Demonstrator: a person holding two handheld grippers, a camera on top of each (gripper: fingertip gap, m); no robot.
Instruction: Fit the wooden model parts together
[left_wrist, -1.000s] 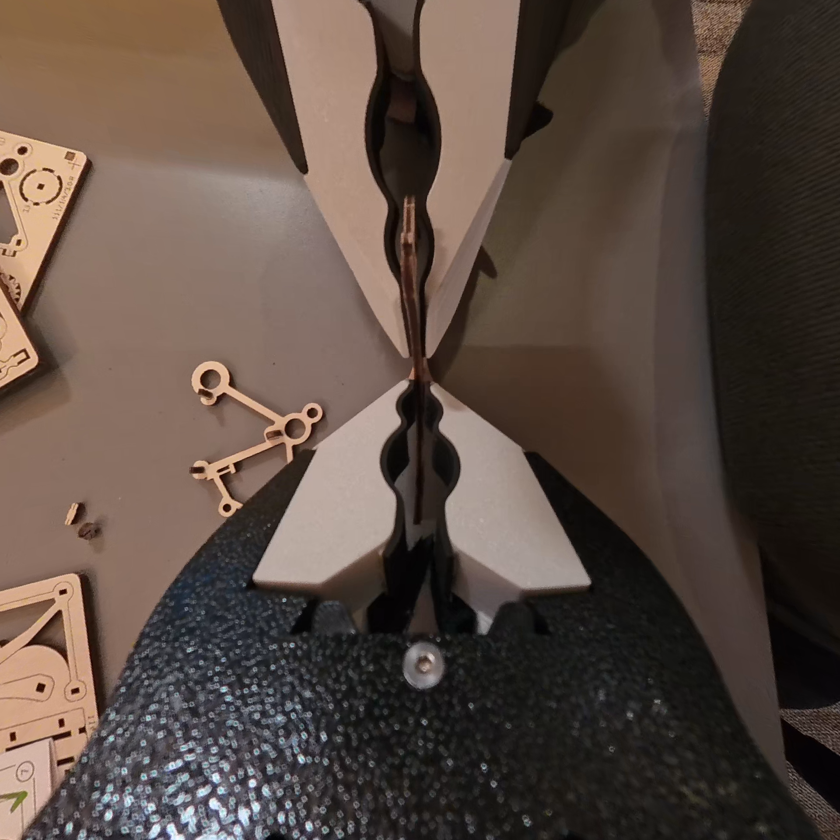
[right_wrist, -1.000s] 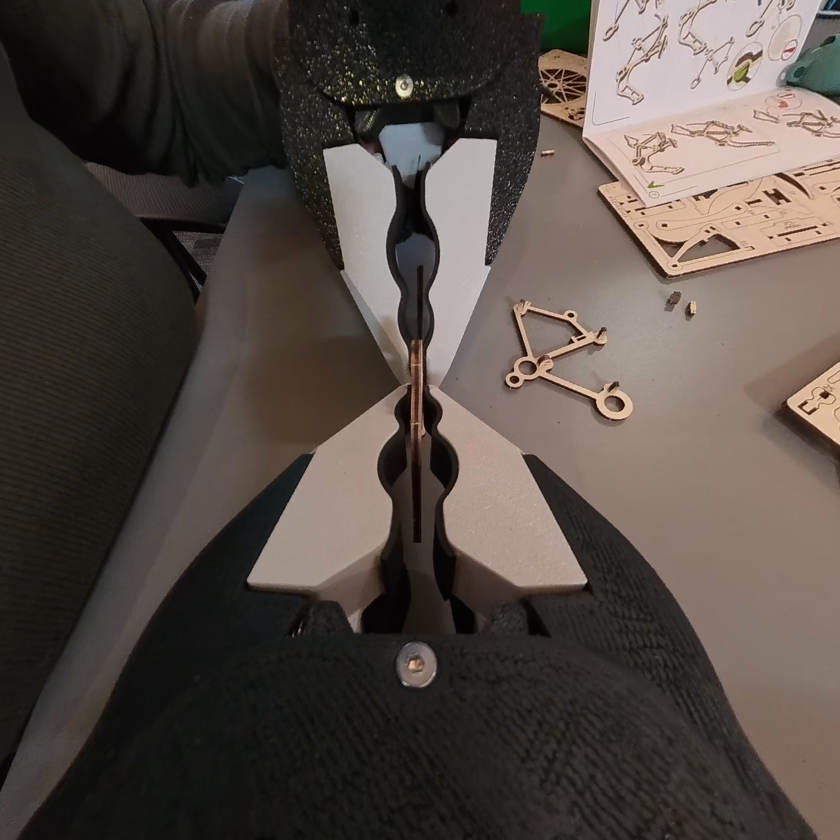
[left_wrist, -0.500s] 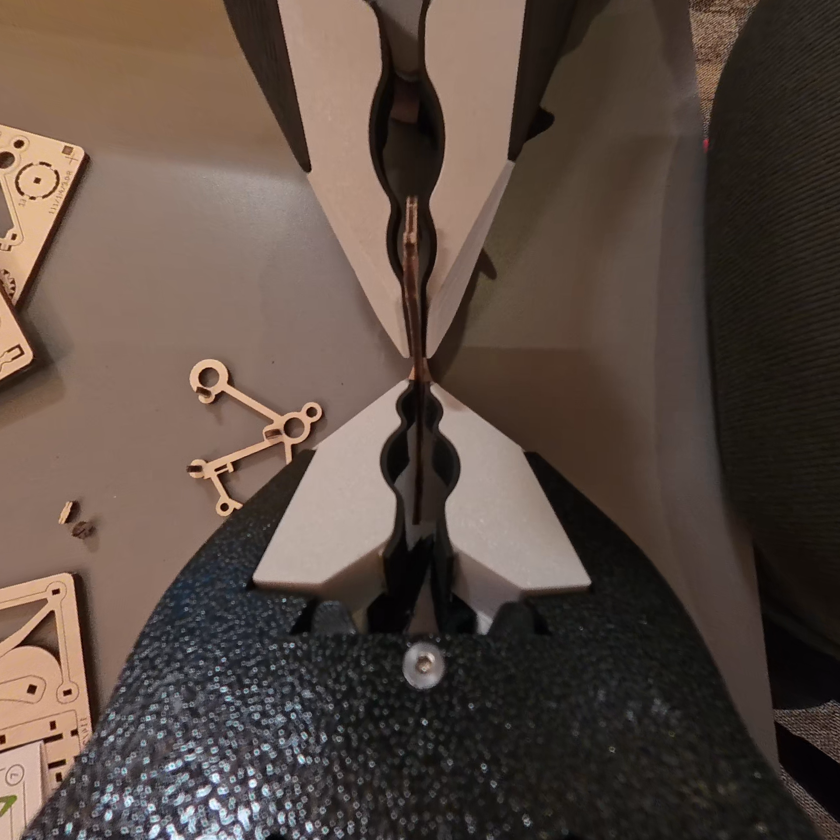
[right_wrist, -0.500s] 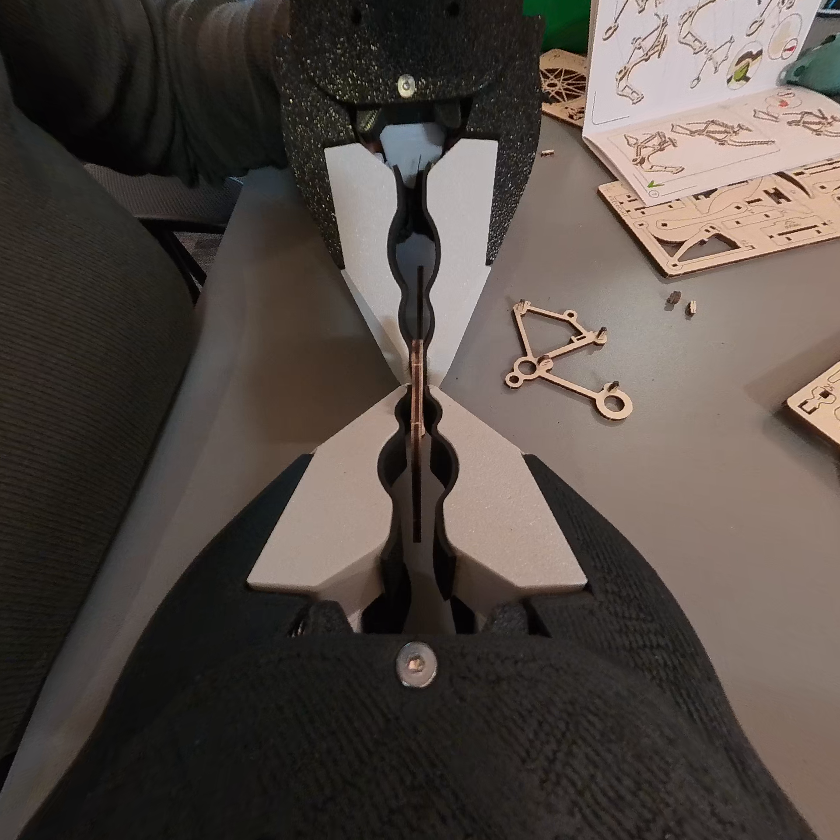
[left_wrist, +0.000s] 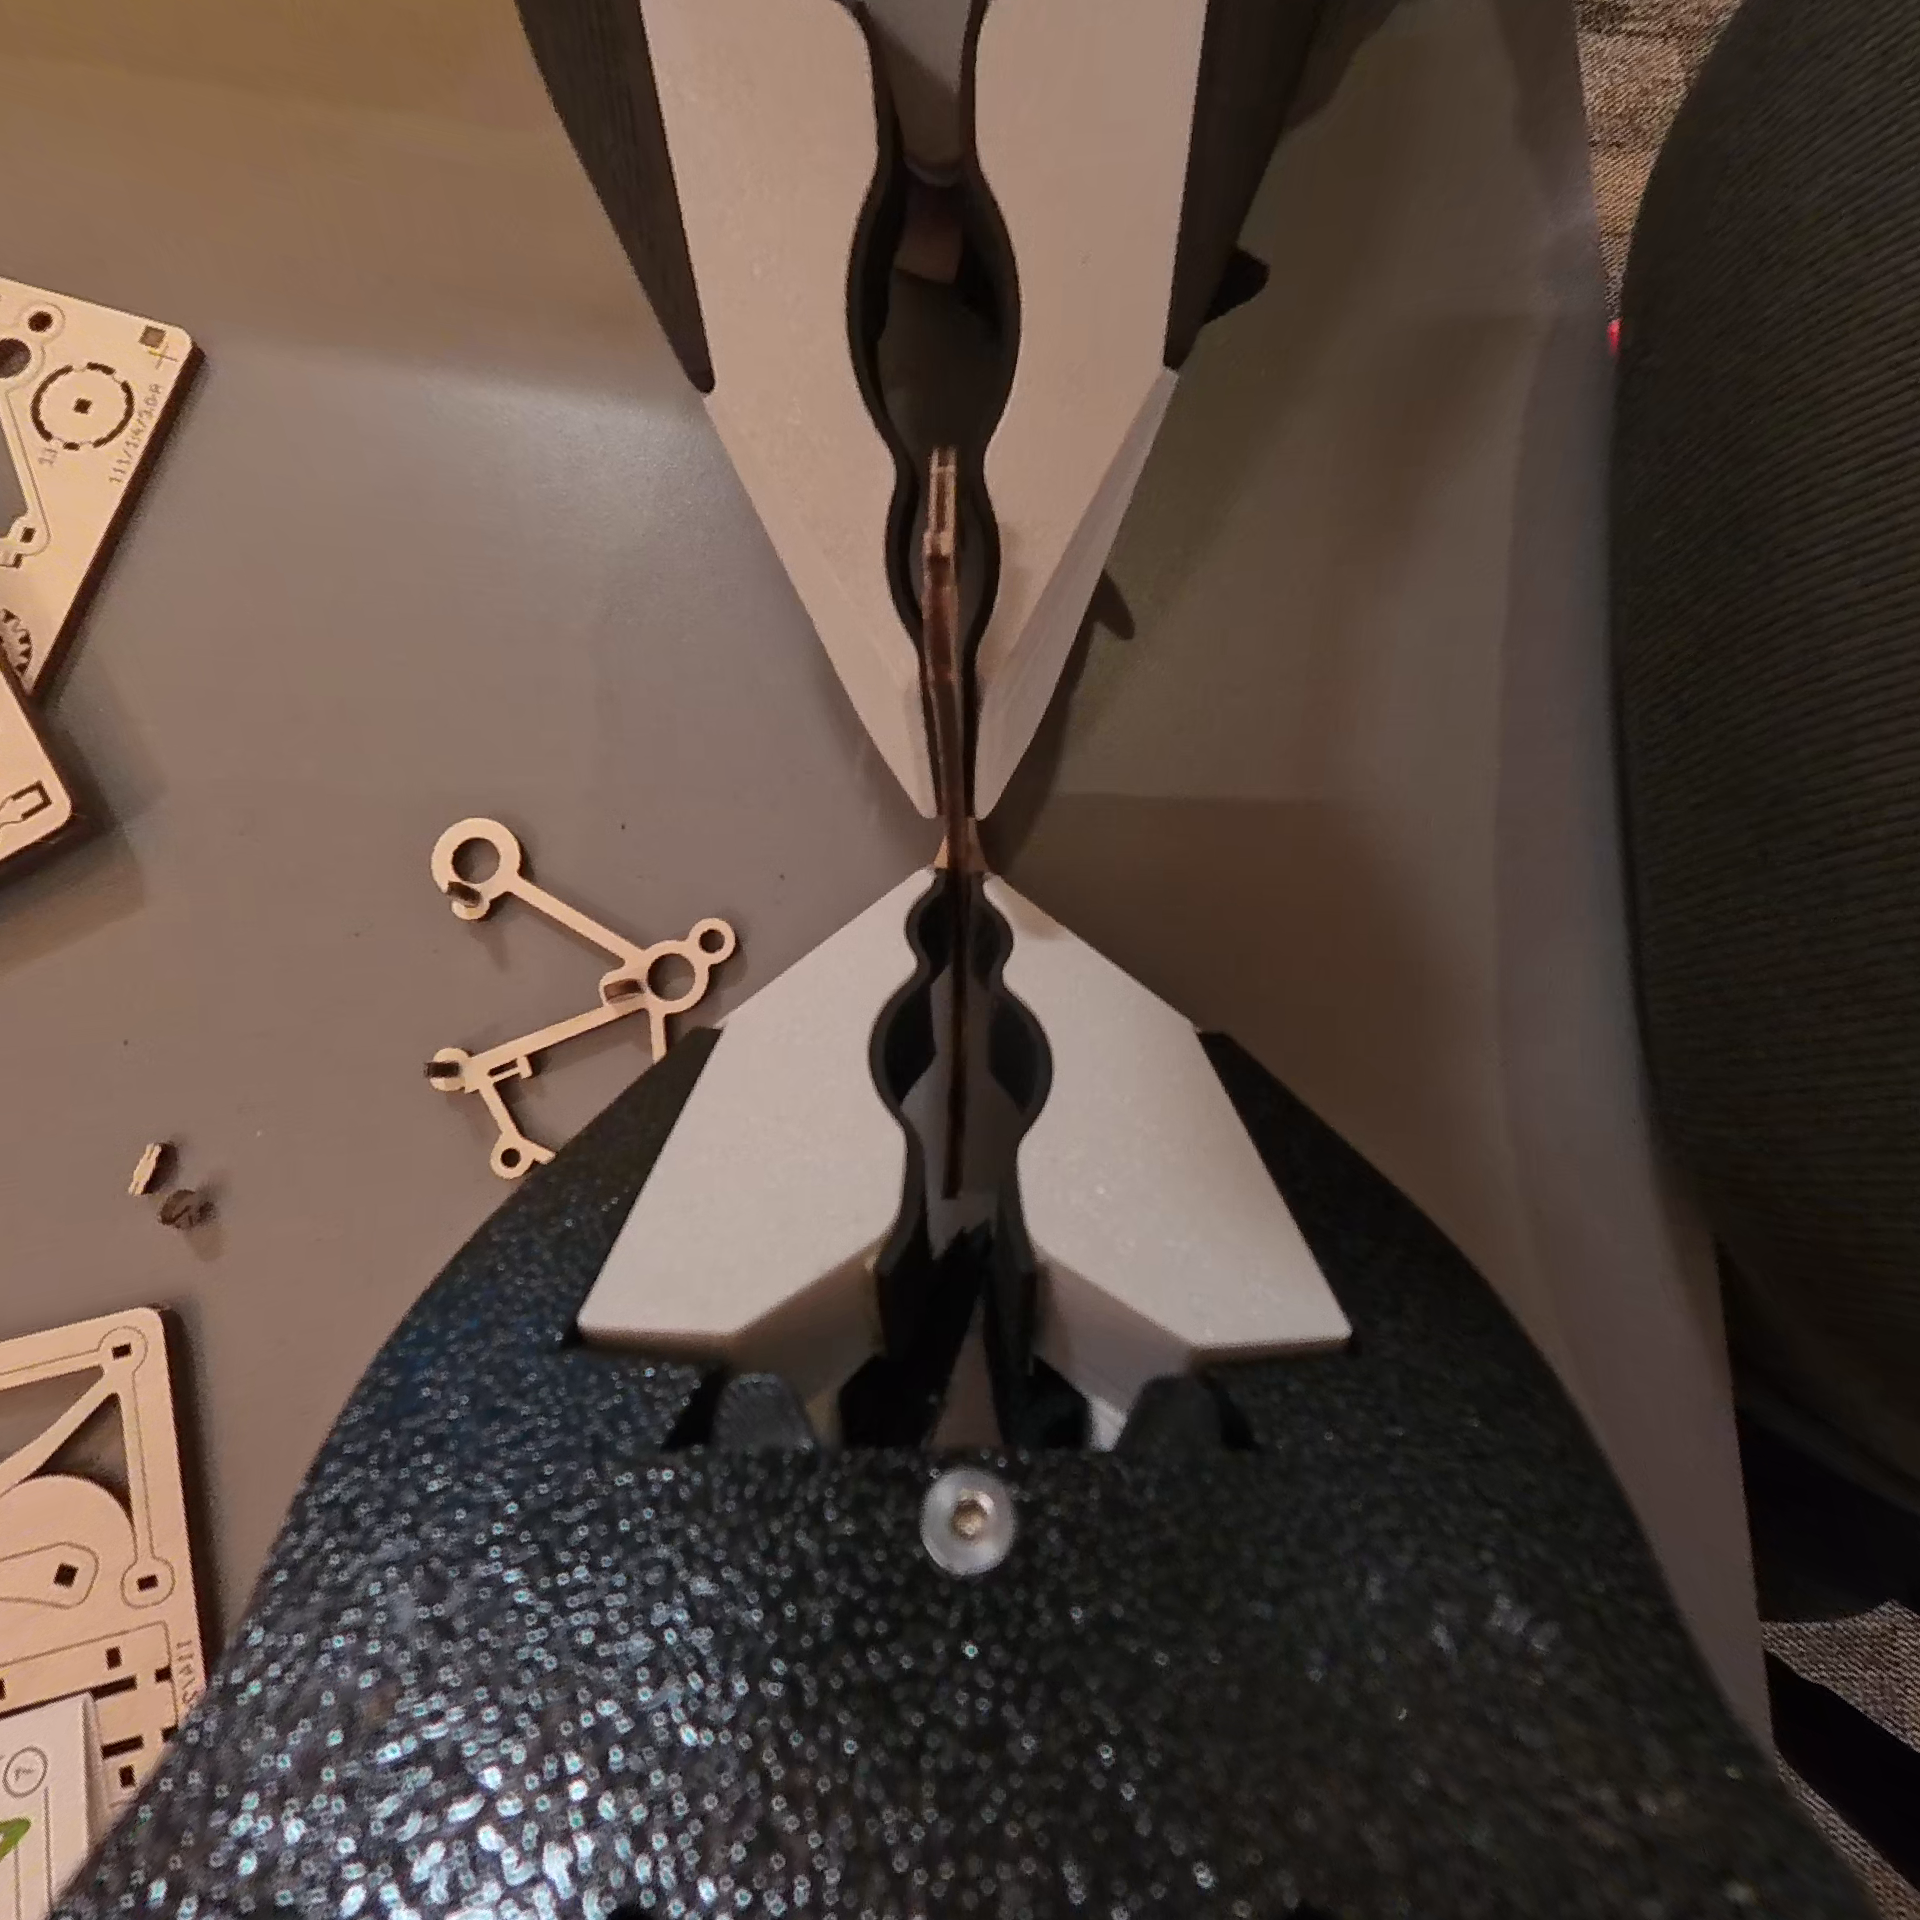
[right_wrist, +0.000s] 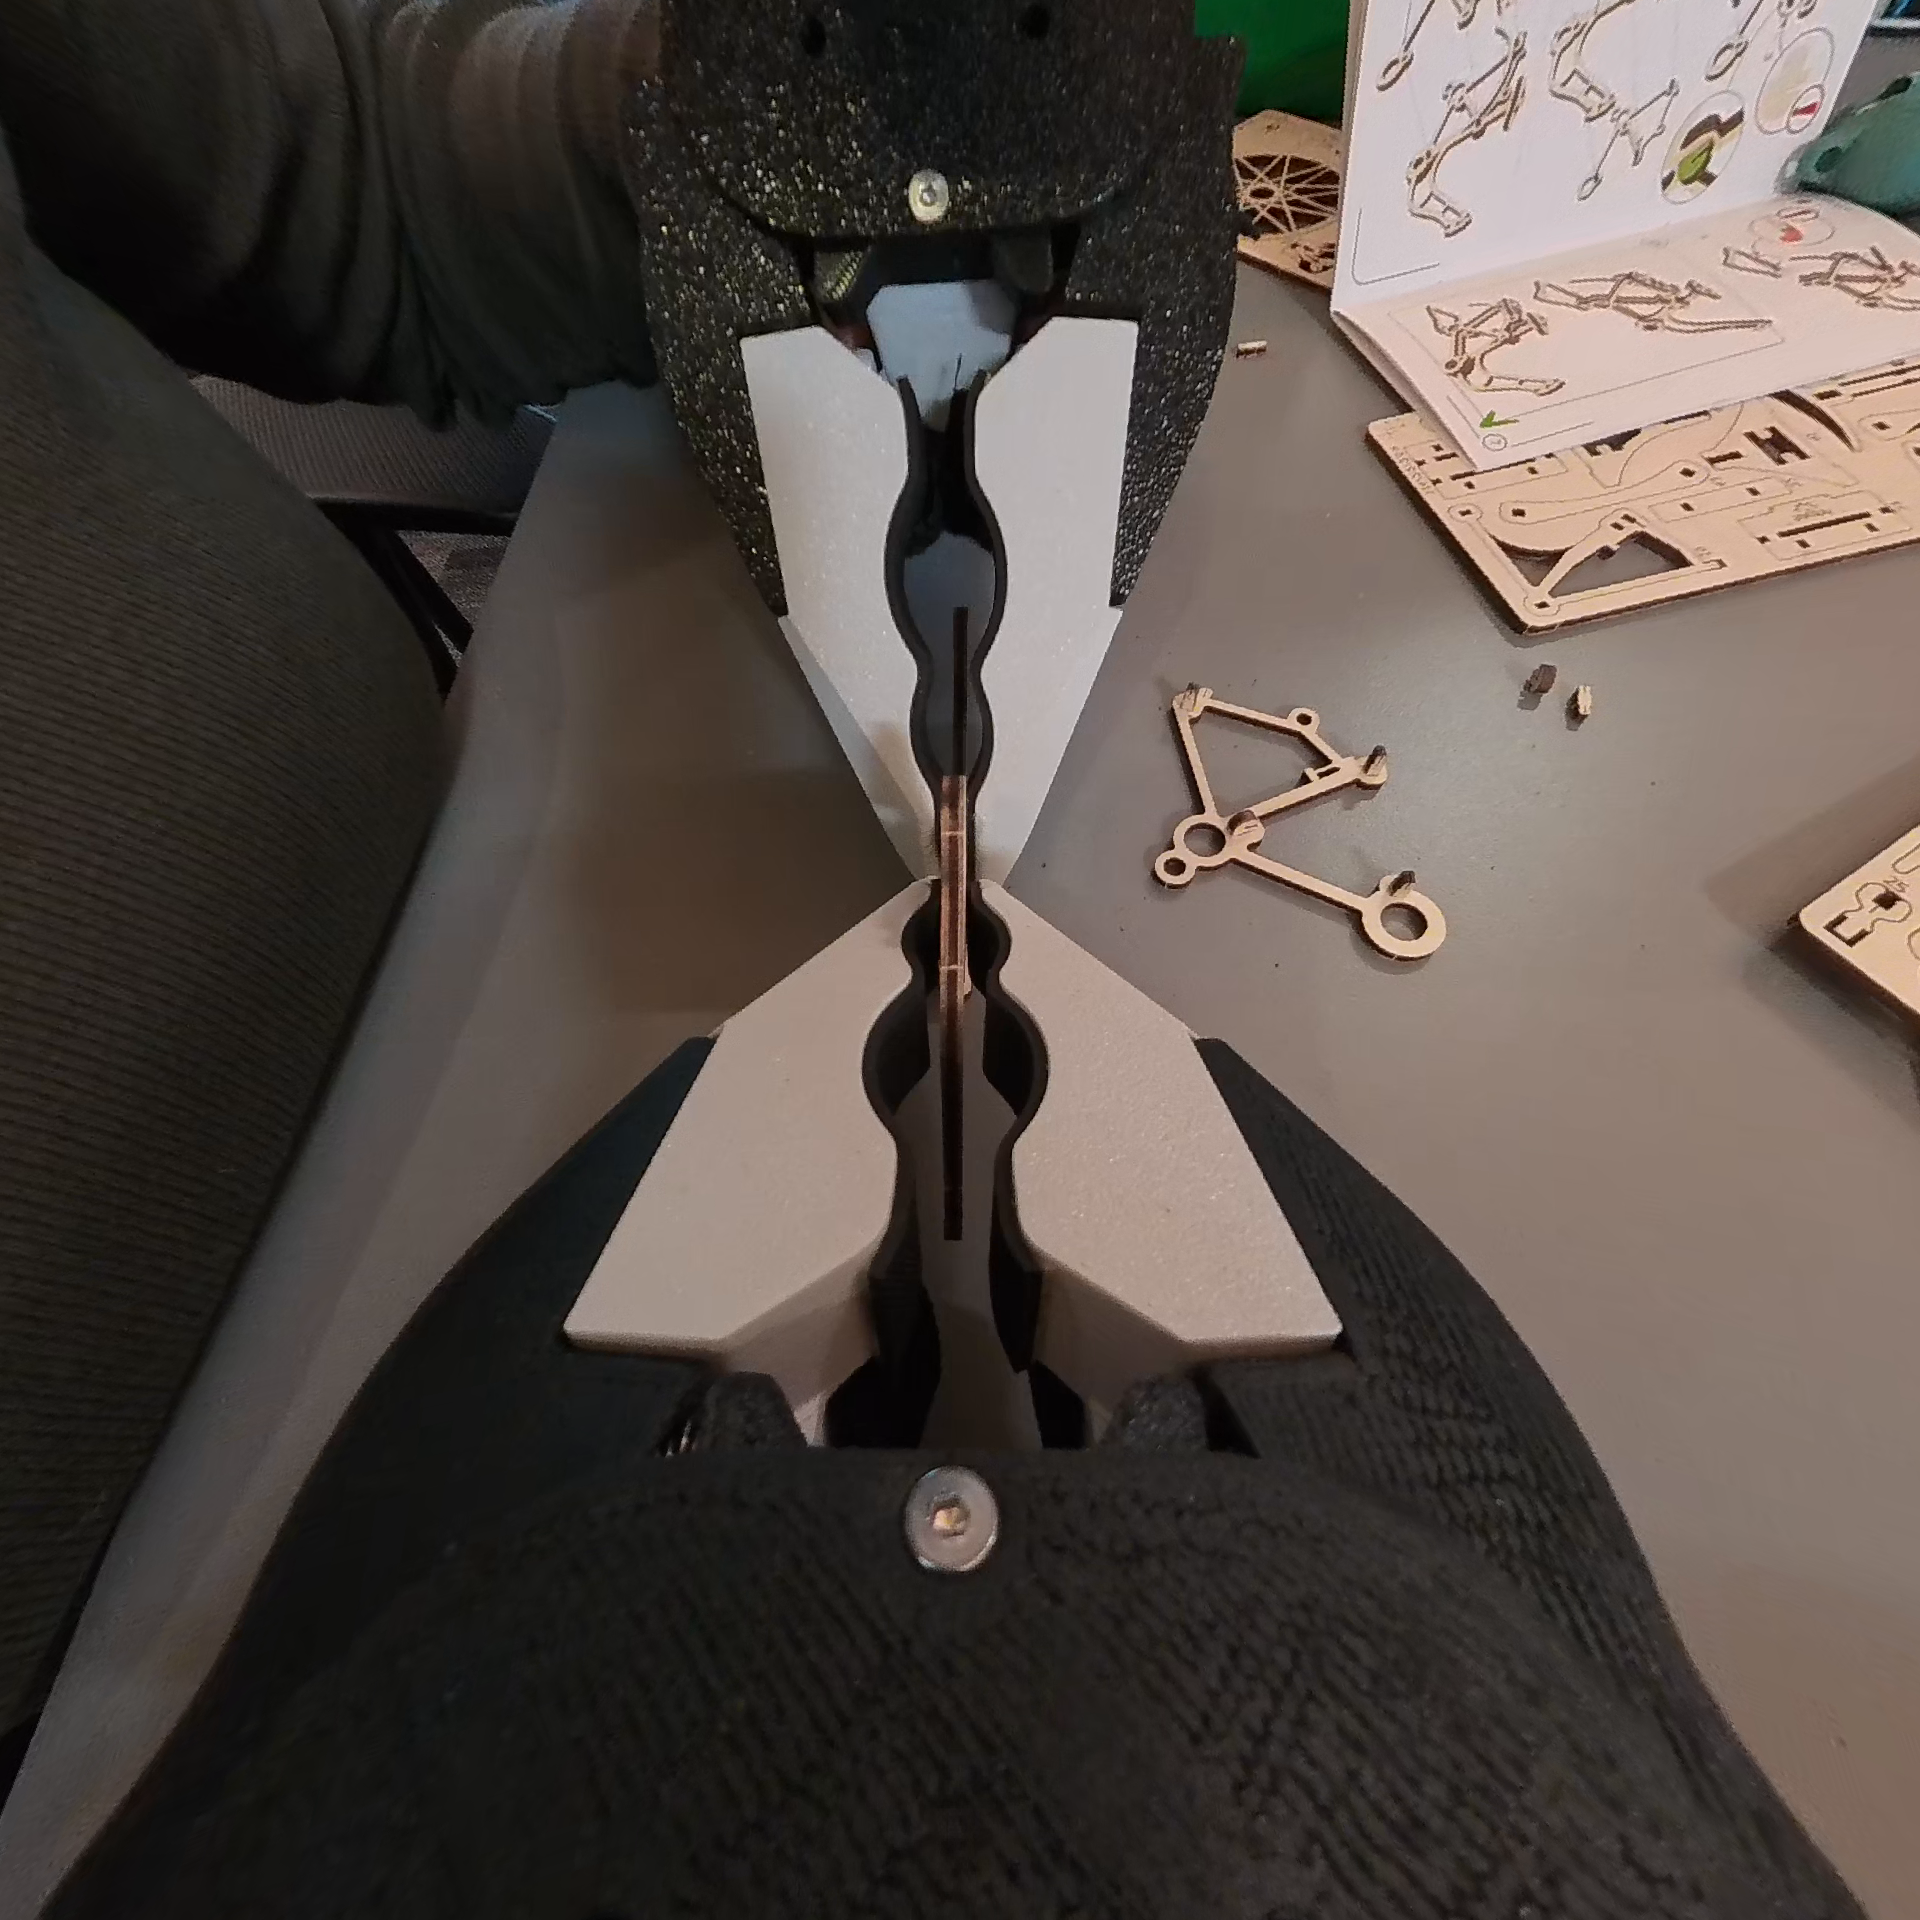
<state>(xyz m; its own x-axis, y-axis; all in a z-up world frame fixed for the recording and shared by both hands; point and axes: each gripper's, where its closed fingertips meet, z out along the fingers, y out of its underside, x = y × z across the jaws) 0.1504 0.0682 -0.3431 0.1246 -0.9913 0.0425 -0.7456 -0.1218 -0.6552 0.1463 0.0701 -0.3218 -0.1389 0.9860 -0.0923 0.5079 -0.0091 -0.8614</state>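
Observation:
My two grippers face each other tip to tip above the grey table (left_wrist: 416, 623). My left gripper (left_wrist: 956, 878) is shut on a thin wooden part (left_wrist: 954, 1039) seen edge-on. My right gripper (right_wrist: 951, 883) is shut on a pale flat wooden part (right_wrist: 954, 831), also edge-on, which reaches across into the left gripper's fingers (right_wrist: 1039, 582). In the left wrist view the right gripper (left_wrist: 951, 821) comes in from the top with that part (left_wrist: 942, 582) between its fingers. The parts meet at the tips; the joint itself is hidden.
A loose wooden linkage piece (left_wrist: 582, 997) (right_wrist: 1288, 831) lies on the table beside the grippers. Two tiny pegs (right_wrist: 1553, 686), cut-out wooden sheets (left_wrist: 62, 436) (right_wrist: 1662, 499) and an open instruction booklet (right_wrist: 1621, 187) lie farther off. A dark padded chair (left_wrist: 1766, 727) (right_wrist: 156, 831) borders the table edge. My left tips are roughly 7 cm from the loose wooden linkage piece (left_wrist: 582, 997). It turns up in the right wrist view (right_wrist: 1277, 829) as well.
Almost nothing. Both grippers stay shut, tip to tip, on the wooden parts. The left wrist view has shifted very slightly against the table.

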